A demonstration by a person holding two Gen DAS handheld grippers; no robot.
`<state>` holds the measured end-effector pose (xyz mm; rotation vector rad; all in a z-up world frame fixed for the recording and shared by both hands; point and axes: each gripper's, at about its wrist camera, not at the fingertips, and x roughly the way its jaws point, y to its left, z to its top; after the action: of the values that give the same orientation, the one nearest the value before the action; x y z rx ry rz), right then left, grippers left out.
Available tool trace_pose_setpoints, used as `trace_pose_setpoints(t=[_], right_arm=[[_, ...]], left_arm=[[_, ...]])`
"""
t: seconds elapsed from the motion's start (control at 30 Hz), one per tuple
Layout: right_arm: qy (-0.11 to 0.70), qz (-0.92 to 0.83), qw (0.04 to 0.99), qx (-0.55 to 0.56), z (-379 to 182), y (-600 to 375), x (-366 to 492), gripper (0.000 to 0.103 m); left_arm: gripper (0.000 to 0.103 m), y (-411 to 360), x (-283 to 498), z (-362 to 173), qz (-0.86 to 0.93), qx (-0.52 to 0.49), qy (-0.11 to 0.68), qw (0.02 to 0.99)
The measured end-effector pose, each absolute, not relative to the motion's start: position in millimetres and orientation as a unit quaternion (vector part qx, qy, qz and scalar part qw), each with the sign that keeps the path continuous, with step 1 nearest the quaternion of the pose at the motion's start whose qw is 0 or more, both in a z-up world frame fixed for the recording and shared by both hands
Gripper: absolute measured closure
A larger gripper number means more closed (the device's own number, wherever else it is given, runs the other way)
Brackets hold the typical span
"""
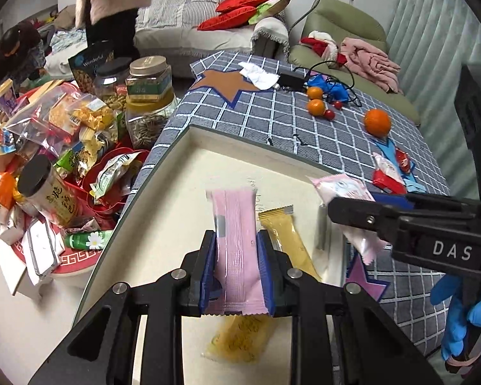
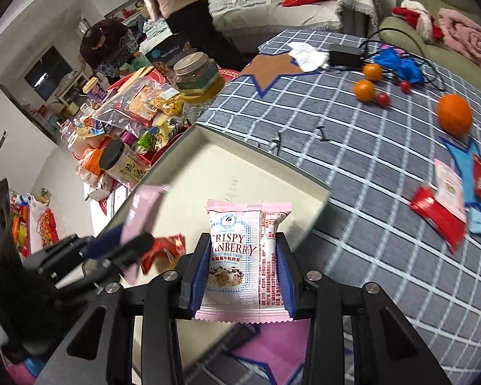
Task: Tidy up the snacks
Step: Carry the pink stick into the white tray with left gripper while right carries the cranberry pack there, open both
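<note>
My left gripper [image 1: 237, 240] is shut on a long pink snack stick [image 1: 239, 240] and holds it above a cream tray [image 1: 240, 144]. A yellow stick [image 1: 287, 240] and a yellow packet [image 1: 240, 340] lie in the tray. My right gripper [image 2: 244, 250] is shut on a pink Crispy Cranberry packet [image 2: 240, 256] over the tray's near right edge [image 2: 256, 163]. In the left wrist view the right gripper [image 1: 352, 211] comes in from the right with that packet [image 1: 340, 189]. In the right wrist view the left gripper [image 2: 118, 243] shows at the left.
Red and white snack packets [image 2: 439, 205] lie on the checked cloth [image 2: 352, 147] at the right, with oranges [image 2: 453, 114] and cherry tomatoes [image 2: 382, 98] behind. A heap of jars and snack bags [image 1: 64, 134] fills a side table at the left. People stand beyond it.
</note>
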<state>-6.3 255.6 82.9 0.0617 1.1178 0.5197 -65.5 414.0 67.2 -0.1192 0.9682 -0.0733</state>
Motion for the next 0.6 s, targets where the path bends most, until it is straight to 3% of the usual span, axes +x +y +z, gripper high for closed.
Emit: trace_pose_setpoints(t=[0.07, 0.1, 0.17, 0.2, 0.23, 0.6], right_arm=[[0.529, 0.245, 0.812, 0.029, 79.6, 261.0, -0.9, 0.062], [0.535, 0.248, 0.807, 0.029, 76.6, 263.4, 1.8, 0.057], [0.542, 0.247, 0.803, 0.029, 72.7, 264.4, 4.4, 0.033], [0.543, 0.241, 0.804, 0.027, 71.4, 263.4, 5.2, 0.011], [0.540, 0.232, 0.809, 0.024, 71.4, 260.7, 5.5, 0.005], [0.538, 0.118, 0.832, 0.073, 73.9, 138.4, 26.3, 0.006]], left_arm=[[0.059, 413.5, -62.1, 62.6, -0.034, -0.057, 0.470, 0.880], [0.041, 412.8, -61.5, 60.6, -0.031, -0.056, 0.472, 0.879], [0.024, 413.0, -63.0, 60.1, -0.028, -0.058, 0.466, 0.882], [0.024, 412.7, -63.8, 60.8, -0.032, -0.060, 0.464, 0.883], [0.024, 411.8, -63.1, 61.5, -0.035, -0.060, 0.464, 0.883], [0.022, 357.2, -52.7, 94.0, -0.089, -0.057, 0.460, 0.882]])
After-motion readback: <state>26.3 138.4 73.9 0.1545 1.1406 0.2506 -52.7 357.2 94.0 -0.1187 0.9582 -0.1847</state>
